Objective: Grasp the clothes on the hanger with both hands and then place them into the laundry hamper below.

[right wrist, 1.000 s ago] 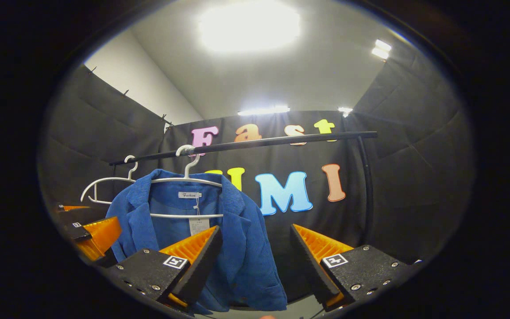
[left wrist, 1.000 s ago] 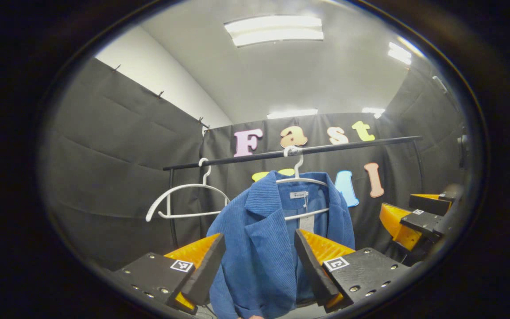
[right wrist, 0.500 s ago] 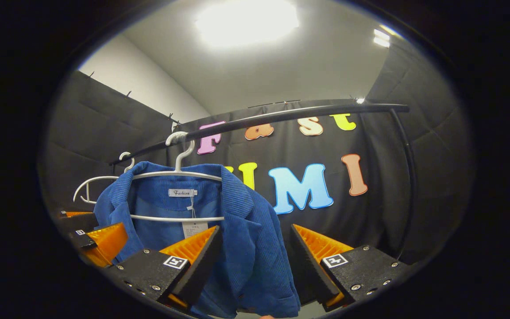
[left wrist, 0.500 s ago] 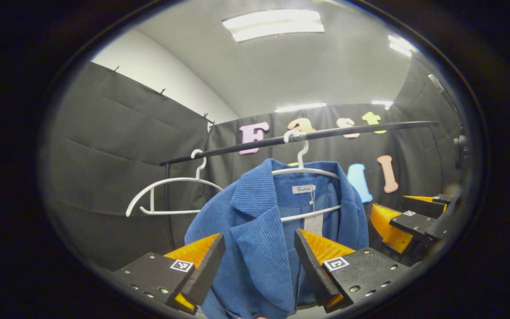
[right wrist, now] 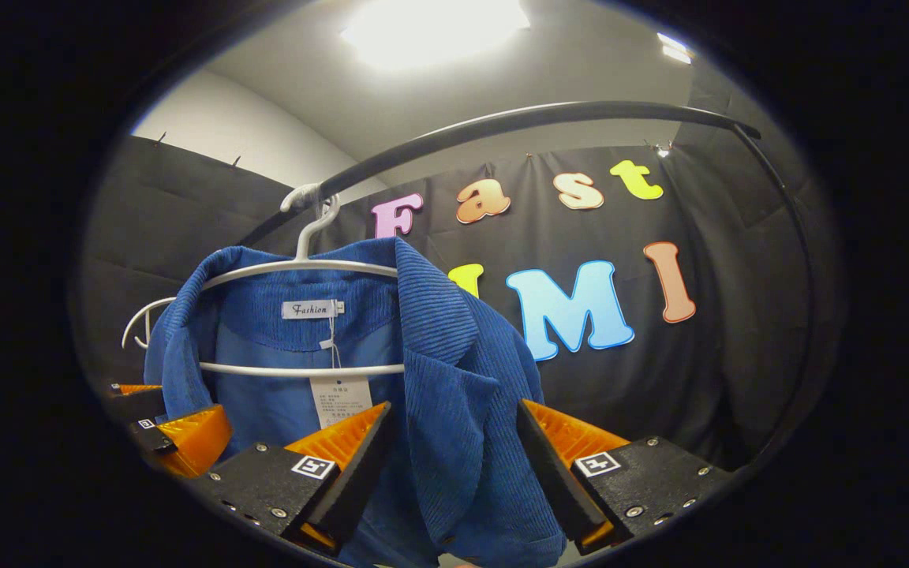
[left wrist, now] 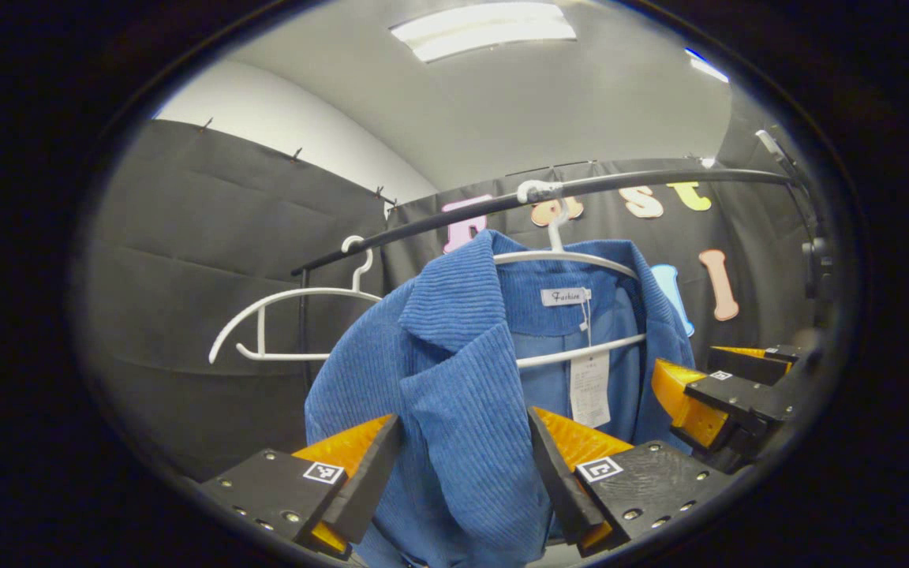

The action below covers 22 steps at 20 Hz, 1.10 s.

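Black clothes rail (left wrist: 644, 183) (right wrist: 502, 125): horizontal bar crossing the upper part of both views, curved by the lens, with a black upright post at its left end (left wrist: 302, 315) in the left gripper view and another at its right end (right wrist: 798, 260) in the right gripper view

Spare white hanger (left wrist: 281, 315) (right wrist: 135, 323): bare, hooked over the rail to the left, carrying nothing; in the right gripper view mostly hidden

Booth wall (left wrist: 210, 260) (right wrist: 738, 371): black cloth, creased, pinned along its top edge

White wall (left wrist: 297, 126) (right wrist: 210, 134): plain strip above the cloth

Ceiling (left wrist: 565, 102) (right wrist: 581, 71): grey-white, with a long light panel (left wrist: 486, 28) (right wrist: 431, 24), glaring in the right gripper view
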{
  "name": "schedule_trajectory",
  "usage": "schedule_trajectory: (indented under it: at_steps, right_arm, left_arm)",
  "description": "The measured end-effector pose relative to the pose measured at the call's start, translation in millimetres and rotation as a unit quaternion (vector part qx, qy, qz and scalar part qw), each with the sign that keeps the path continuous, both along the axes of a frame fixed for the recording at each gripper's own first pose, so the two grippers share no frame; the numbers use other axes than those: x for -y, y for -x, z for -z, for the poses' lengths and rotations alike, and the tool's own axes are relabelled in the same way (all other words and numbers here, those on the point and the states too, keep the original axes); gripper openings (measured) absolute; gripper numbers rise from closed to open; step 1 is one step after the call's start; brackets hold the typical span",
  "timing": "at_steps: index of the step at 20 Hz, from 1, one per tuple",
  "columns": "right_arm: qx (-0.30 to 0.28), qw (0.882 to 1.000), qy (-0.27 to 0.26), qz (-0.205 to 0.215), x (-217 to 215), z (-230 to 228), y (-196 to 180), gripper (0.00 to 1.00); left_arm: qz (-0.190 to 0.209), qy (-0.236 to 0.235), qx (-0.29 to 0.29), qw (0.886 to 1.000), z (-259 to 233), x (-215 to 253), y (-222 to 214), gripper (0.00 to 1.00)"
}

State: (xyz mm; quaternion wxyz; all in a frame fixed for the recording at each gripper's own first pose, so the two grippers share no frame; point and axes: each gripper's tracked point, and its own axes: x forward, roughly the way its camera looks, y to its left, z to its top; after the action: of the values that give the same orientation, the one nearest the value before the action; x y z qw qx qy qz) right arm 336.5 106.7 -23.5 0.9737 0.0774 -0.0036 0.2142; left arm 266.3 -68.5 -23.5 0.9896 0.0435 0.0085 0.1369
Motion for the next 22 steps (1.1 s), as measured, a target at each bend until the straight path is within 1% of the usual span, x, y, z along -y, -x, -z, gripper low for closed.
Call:
schedule_trajectory:
  at_steps: [6,7,8,10,11,12,13,14,15,17,18,20,21,22]
  right_arm:
    - [-0.022,1.000,0.001,-0.011,-11,19,-16,0.94]
    - [-0.026,1.000,-0.001,-0.016,-13,22,-17,0.89]
    - [-0.029,0.999,-0.003,-0.021,-15,23,-17,0.85]
    - [-0.030,0.999,-0.009,-0.034,-19,22,-15,0.70]
    - [-0.025,0.999,-0.012,-0.038,-20,20,-13,0.54]
    - [-0.018,0.999,-0.012,-0.041,-20,17,-13,0.48]
    - [-0.009,0.999,-0.012,-0.040,-19,13,-12,0.34]
    - [0.004,0.999,-0.013,-0.034,-15,7,-11,0.30]
    - [0.020,0.999,-0.015,-0.029,-12,-1,-10,0.10]
    - [0.040,0.998,-0.012,-0.037,-16,-10,-7,0.04]
    - [0.047,0.998,-0.006,-0.035,-14,-14,-7,0.04]
    - [0.065,0.998,-0.004,-0.023,-7,-26,-9,0.04]
    - [0.073,0.997,-0.007,-0.016,-3,-31,-10,0.04]
    - [0.081,0.997,-0.010,-0.007,1,-38,-12,0.04]
  left_arm:
    - [-0.025,-0.012,-0.007,1.000,5,-5,-3,0.90]
    - [-0.030,-0.013,-0.008,0.999,6,-8,-3,0.96]
    - [-0.035,-0.014,-0.009,0.999,6,-10,-2,0.92]
    - [-0.031,-0.009,-0.020,0.999,13,-7,-4,0.82]
    - [-0.029,-0.010,-0.025,0.999,14,-6,-4,0.77]
    - [-0.029,-0.016,-0.028,0.999,15,-8,-1,0.77]
    - [-0.037,-0.020,-0.029,0.999,14,-13,1,0.63]
    - [-0.031,-0.016,-0.032,0.999,15,-11,1,0.49]
    - [-0.024,-0.014,-0.033,0.999,15,-9,-1,0.36]
    - [-0.035,-0.017,-0.034,0.999,13,-14,5,0.25]
    - [-0.037,-0.018,-0.034,0.999,13,-16,6,0.19]
    - [-0.024,-0.018,-0.033,0.999,8,-11,8,0.10]
    - [-0.024,-0.020,-0.029,0.999,2,-12,11,0.10]
    - [-0.013,-0.020,-0.026,0.999,-3,-8,12,0.06]
